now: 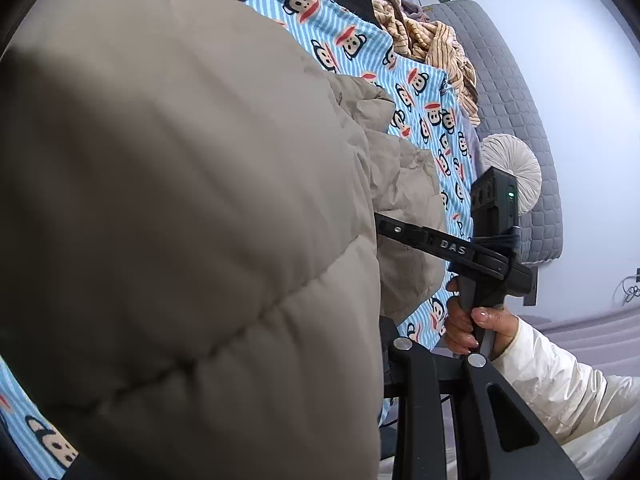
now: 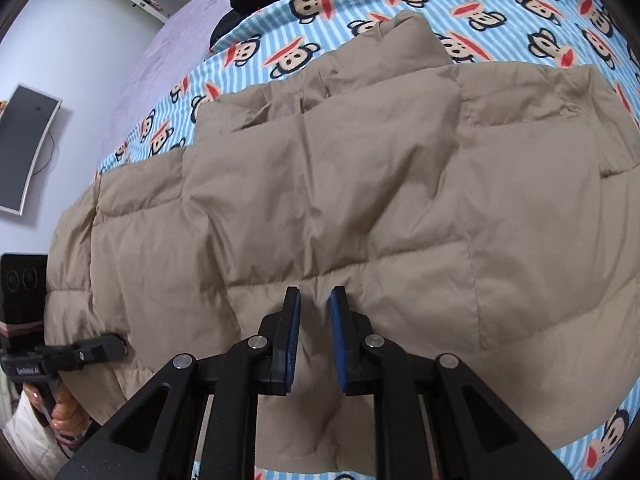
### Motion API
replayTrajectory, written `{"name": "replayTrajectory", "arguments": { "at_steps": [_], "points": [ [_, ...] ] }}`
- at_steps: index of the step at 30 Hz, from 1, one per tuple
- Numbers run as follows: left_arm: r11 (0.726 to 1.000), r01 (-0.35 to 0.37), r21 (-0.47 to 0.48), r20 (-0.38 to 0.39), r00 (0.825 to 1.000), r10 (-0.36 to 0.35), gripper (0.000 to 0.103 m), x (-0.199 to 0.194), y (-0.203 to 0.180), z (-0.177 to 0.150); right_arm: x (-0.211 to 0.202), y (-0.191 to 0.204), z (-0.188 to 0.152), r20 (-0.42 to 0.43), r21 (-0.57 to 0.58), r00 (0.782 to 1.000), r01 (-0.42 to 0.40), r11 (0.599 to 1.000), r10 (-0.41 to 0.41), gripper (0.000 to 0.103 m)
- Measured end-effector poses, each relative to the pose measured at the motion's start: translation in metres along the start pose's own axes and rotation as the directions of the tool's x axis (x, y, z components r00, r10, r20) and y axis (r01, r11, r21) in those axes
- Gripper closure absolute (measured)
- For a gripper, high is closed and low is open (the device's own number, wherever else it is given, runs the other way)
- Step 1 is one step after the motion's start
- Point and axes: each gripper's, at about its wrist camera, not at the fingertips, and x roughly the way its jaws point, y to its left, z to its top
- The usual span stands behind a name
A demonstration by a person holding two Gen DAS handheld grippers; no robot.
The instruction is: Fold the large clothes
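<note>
Striped blue monkey-print bedding is seen under the tan padded jacket in the left view, a grey quilted headboard behind; the left tool's grip is hidden there. In the right view the jacket lies spread on the bed, pinched by the right tool, while the left tool is clamped on its edge, a dark wall screen beyond.

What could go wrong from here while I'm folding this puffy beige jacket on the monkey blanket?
1. The right gripper pinches only a small pucker of the beige jacket; slick, puffy fabric may slip out when lifted.
2. The left gripper bites the jacket's far edge, its jaws hidden by fabric in its own view, so its hold is hard to check.
3. Dragging the jacket could rumple the monkey blanket underneath.
</note>
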Motion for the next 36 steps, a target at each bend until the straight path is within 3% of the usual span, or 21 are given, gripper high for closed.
{"name": "replayTrajectory", "arguments": {
  "at_steps": [8,13,15,17,19,21,22,27,28,29,30,32,35,36],
  "points": [
    [0.996,-0.079,0.045,-0.002,0.997,0.080,0.070,0.011,-0.087,0.010,0.034,-0.022,0.011,-0.071,0.043,0.992,-0.098,0.994,0.101,0.086],
    [0.981,-0.151,0.124,-0.050,0.986,0.159,0.069,0.049,-0.147,0.026,0.048,-0.038,0.015,-0.106,0.082,0.978,-0.173,0.981,0.182,0.088],
    [0.970,-0.180,0.163,-0.062,0.979,0.192,0.066,0.067,-0.167,0.031,0.053,-0.046,0.016,-0.119,0.106,0.970,-0.198,0.974,0.210,0.094],
    [0.970,-0.158,0.186,-0.070,0.982,0.174,0.057,0.075,-0.179,0.033,0.050,-0.053,0.017,-0.136,0.123,0.962,-0.222,0.967,0.238,0.096],
    [0.972,-0.135,0.192,-0.084,0.985,0.154,0.055,0.082,-0.190,0.039,0.035,-0.062,0.018,-0.135,0.130,0.961,-0.223,0.966,0.240,0.096],
    [0.981,-0.080,0.178,-0.116,0.988,0.101,0.034,0.092,-0.197,0.045,0.012,-0.075,0.016,-0.104,0.132,0.962,-0.238,0.962,0.252,0.096],
    [0.986,-0.054,0.158,-0.125,0.989,0.074,0.031,0.097,-0.199,0.049,-0.003,-0.084,0.012,-0.085,0.130,0.964,-0.240,0.962,0.252,0.095],
    [0.985,0.002,0.170,-0.160,0.987,0.026,0.030,0.138,-0.214,0.067,-0.073,-0.133,-0.022,-0.011,0.140,0.984,-0.176,0.974,0.180,0.093],
    [0.986,0.005,0.168,-0.168,0.985,0.024,0.030,0.149,-0.215,0.072,-0.085,-0.143,-0.033,-0.004,0.151,0.987,-0.157,0.976,0.160,0.090],
    [0.987,0.003,0.161,-0.174,0.984,0.026,0.030,0.160,-0.216,0.078,-0.094,-0.151,-0.043,0.001,0.158,0.990,-0.140,0.977,0.141,0.077],
    [0.988,-0.003,0.152,-0.177,0.984,0.030,0.030,0.170,-0.215,0.083,-0.105,-0.157,-0.055,0.011,0.167,0.992,-0.125,0.978,0.125,0.049],
    [0.990,-0.015,0.140,-0.180,0.983,0.041,0.030,0.188,-0.216,0.090,-0.124,-0.164,-0.077,0.039,0.178,0.992,-0.123,0.976,0.118,0.021],
    [0.988,-0.039,0.147,-0.179,0.982,0.066,0.030,0.196,-0.215,0.096,-0.152,-0.163,-0.107,0.092,0.177,0.982,-0.182,0.967,0.168,0.021],
    [0.987,-0.047,0.153,-0.180,0.981,0.074,0.024,0.197,-0.215,0.093,-0.161,-0.160,-0.117,0.109,0.154,0.974,-0.212,0.965,0.196,0.021]
  ]
}}
